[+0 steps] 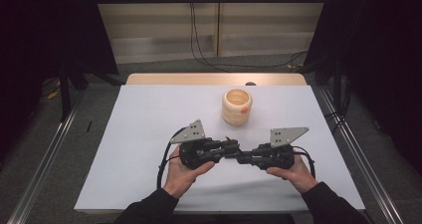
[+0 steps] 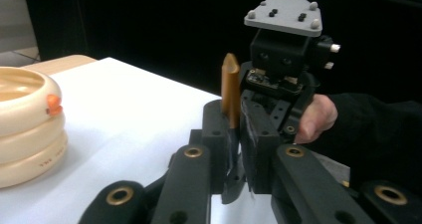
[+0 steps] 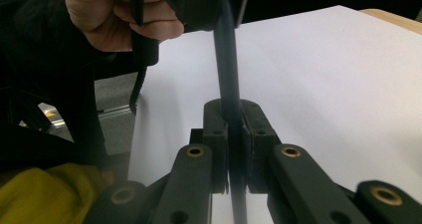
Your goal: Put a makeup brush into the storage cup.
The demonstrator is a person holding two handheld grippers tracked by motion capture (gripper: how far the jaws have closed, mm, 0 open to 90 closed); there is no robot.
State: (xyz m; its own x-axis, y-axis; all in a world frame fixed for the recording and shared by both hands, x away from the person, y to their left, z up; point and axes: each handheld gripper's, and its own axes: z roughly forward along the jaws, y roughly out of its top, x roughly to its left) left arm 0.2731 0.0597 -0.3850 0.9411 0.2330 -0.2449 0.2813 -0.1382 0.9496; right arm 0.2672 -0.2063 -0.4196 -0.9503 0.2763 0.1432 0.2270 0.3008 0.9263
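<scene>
A thin stick with a brown wooden end (image 2: 230, 87) and a dark shaft (image 3: 226, 59) is bridged between my two grippers, low over the front middle of the white table (image 1: 149, 114). My left gripper (image 1: 230, 147) points right and its jaws are shut on the stick (image 1: 235, 151) just below the brown end. My right gripper (image 1: 244, 158) faces it, nose to nose, shut on the dark shaft. In the left gripper view my jaws (image 2: 232, 117) pinch the stick upright. In the right gripper view the shaft runs up from between my jaws (image 3: 233, 117) into the other gripper.
A cream ribbed ring-shaped pot (image 1: 237, 106) with a small orange piece (image 1: 244, 110) on its side stands behind the grippers, right of the table's middle. Metal rails (image 1: 358, 149) run along both sides of the table. Cables (image 1: 199, 45) lie on the floor beyond.
</scene>
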